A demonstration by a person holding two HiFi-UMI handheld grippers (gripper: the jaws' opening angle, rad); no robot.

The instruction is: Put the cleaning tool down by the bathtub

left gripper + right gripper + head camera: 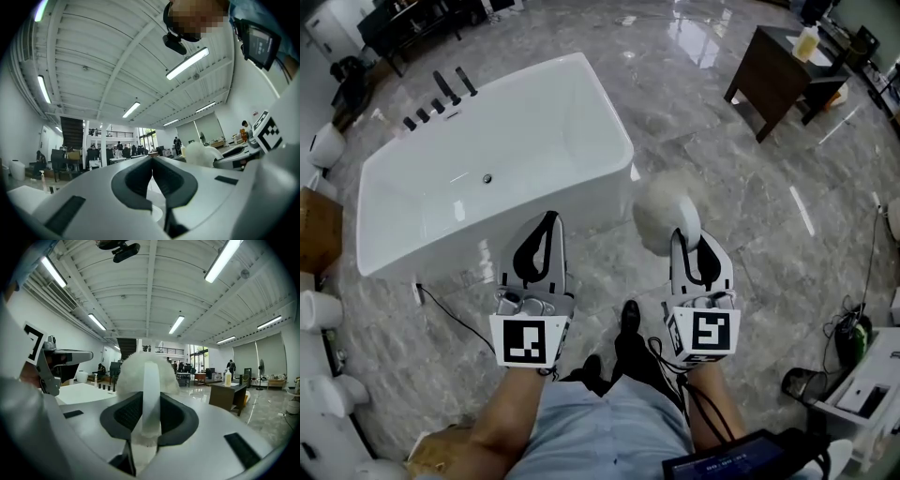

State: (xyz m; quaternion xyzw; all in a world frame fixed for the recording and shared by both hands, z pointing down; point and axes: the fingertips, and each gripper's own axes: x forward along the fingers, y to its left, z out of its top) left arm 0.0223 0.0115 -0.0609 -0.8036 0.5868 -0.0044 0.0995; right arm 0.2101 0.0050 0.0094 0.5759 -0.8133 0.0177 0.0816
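The cleaning tool (661, 214) has a fluffy white round head and a flat white handle (151, 394). My right gripper (687, 240) is shut on that handle, and the head (146, 371) sticks out past the jaw tips. It hangs over the marble floor just off the near right corner of the white bathtub (623, 159). My left gripper (549, 221) is shut with nothing in it, its tips (152, 159) meeting. It hovers at the tub's near edge, beside the right gripper. The left gripper view shows the tool's head (199, 152) to its right.
Black taps (441, 94) stand at the tub's far left corner. A dark wooden table (773, 75) with a bottle (806, 42) is at the back right. A black cable (450, 317) runs over the floor below the tub. Boxes and gear (853, 384) sit at the lower right.
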